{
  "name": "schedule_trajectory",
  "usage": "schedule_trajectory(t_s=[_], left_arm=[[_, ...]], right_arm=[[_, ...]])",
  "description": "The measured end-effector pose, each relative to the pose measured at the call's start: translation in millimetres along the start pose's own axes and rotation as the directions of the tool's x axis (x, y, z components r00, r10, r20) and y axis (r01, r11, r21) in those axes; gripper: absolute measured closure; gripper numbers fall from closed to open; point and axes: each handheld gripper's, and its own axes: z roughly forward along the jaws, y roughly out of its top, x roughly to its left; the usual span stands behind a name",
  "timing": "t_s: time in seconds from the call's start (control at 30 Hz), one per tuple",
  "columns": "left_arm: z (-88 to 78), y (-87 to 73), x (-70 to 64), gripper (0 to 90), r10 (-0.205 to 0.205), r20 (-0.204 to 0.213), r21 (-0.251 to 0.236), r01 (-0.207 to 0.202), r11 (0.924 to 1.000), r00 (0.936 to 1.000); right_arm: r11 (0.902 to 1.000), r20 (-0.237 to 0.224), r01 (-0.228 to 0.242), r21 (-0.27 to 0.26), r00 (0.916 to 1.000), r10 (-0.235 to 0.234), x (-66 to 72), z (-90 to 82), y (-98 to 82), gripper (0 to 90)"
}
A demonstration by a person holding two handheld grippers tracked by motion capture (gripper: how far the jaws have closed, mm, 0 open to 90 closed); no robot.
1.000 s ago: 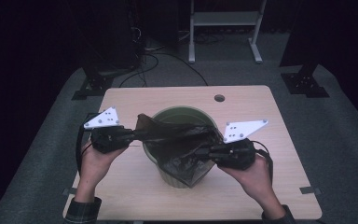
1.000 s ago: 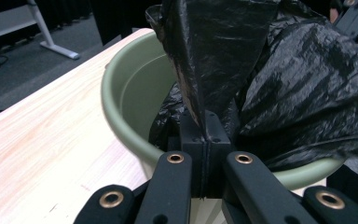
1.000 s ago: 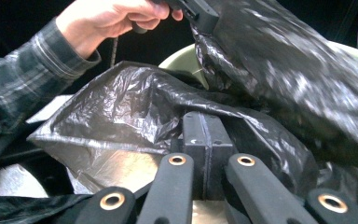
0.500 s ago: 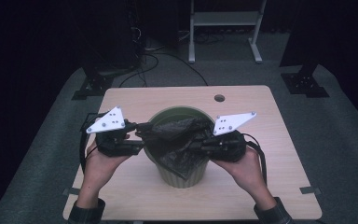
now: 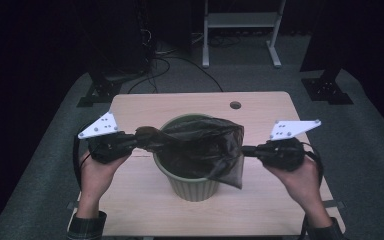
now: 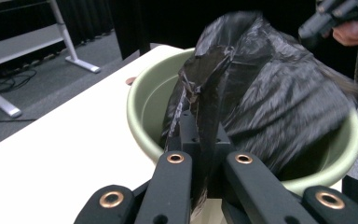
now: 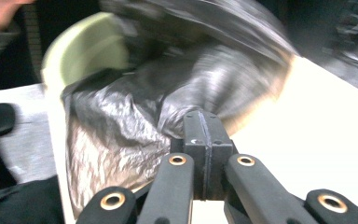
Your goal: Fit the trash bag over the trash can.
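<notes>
Two grippers at work over a wooden table [image 5: 130, 205], a black bag [image 5: 200, 150] stretched between them. Bag spread above a green bin [image 5: 190, 187] at mid-table, its left end bunched, its right edge hanging down over the bin's near right rim. Left gripper [image 5: 132, 141] just left of the bin, jaws having just closed and now clamped on the bag's bunched end; in the left gripper view, plastic pinched between the pads [image 6: 200, 154], the bin's rim right behind. Right gripper [image 5: 247, 150] just right of the bin, jaws pressed together on the bag's other edge; seen likewise in the right gripper view [image 7: 204, 135], though blurred there. Both hands low, at about rim height.
</notes>
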Motion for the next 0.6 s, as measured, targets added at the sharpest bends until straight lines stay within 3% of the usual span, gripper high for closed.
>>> schedule_trajectory(t_s=[0.17, 0.27, 0.37, 0.4, 0.5, 0.6], left_arm=[[-2.5, -8.9, 1.5, 89.9, -0.024, 0.008, -0.001, 0.024, 0.9997, 0.9997], [-0.4, -11.5, -1.8, 89.8, -0.018, 0.017, 0.003, 0.018, 0.9998, 0.9997], [1.6, -12.5, -2.0, 89.9, -0.019, 0.024, 0.005, 0.019, 0.9998, 0.9995], [2.2, -12.5, -1.9, 89.8, -0.020, 0.022, 0.006, 0.020, 0.9998, 0.9996], [3.2, -11.9, -1.7, 89.8, -0.020, 0.028, 0.007, 0.020, 0.9998, 0.9994], [3.9, -11.6, -2.1, 89.8, -0.017, 0.034, 0.012, 0.016, 0.9998, 0.9993]], right_arm=[[0.9981, 0.132, -0.060, 0.009, 0.9895, 0.059, -37.1, -21.4, -6.0, 90.0], [0.9961, 0.173, -0.087, 0.015, 0.9814, 0.083, -51.7, -27.3, -6.9, 90.0], [0.9953, 0.150, -0.094, 0.023, 0.9847, 0.089, -53.7, -24.0, -11.4, 89.8], [0.9957, 0.124, -0.092, 0.012, 0.9882, 0.090, -52.1, -23.6, -12.2, 86.6], [0.9969, 0.103, -0.067, -0.041, 0.9921, 0.071, -44.8, -25.3, -9.1, 76.3], [0.9957, 0.106, -0.035, -0.086, 0.9934, 0.044, -40.0, -25.9, 1.0, 66.4]])
